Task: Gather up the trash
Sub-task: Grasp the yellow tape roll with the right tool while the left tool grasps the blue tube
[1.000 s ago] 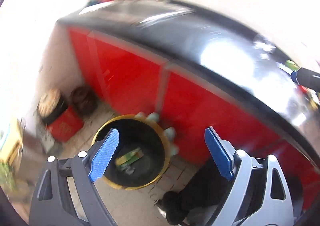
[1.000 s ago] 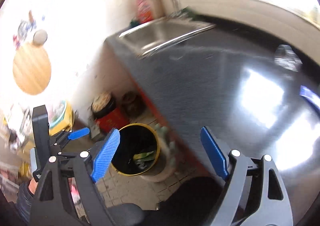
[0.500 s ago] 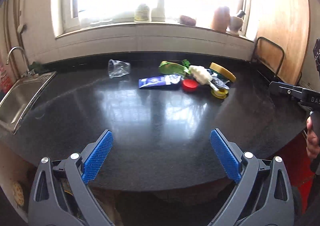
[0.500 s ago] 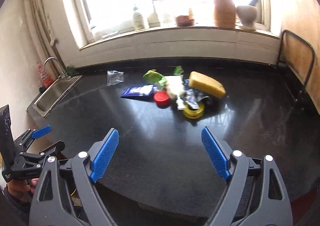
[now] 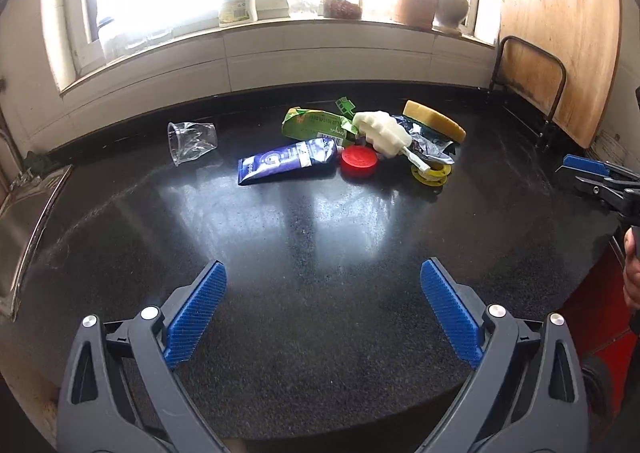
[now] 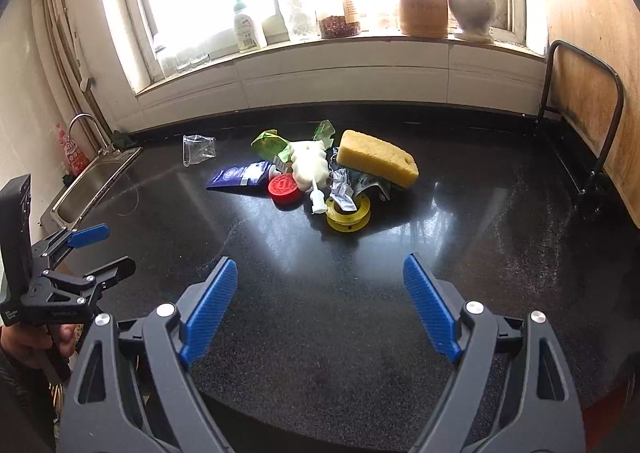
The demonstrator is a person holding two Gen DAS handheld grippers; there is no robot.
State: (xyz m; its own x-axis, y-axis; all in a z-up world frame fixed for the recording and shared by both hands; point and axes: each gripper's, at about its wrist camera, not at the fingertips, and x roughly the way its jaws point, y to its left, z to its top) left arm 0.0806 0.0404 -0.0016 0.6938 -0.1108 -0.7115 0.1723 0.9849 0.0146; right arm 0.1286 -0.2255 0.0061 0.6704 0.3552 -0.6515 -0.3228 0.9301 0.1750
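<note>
A pile of trash lies at the far middle of the black counter [image 5: 320,237]: a blue tube [image 5: 286,161], a red lid [image 5: 359,165], a green wrapper [image 5: 314,124], a white pump bottle [image 5: 386,135], a yellow tape ring [image 5: 431,173], crumpled foil [image 6: 342,189] and a yellow sponge [image 6: 376,161]. A clear plastic cup [image 5: 191,141] lies on its side to the left. My left gripper [image 5: 322,315] is open and empty over the counter's near edge. My right gripper [image 6: 320,305] is open and empty, also near the front edge.
A steel sink [image 6: 94,181] with a tap is set in the counter's left end. Jars, a bottle and a mortar [image 6: 472,11] stand on the windowsill. A wooden board [image 5: 560,33] and a metal rack [image 6: 600,125] stand at the right.
Both grippers swung up from the yellow-rimmed bin on the floor to face the counter, then moved a little closer to the trash pile. Both stayed open.
</note>
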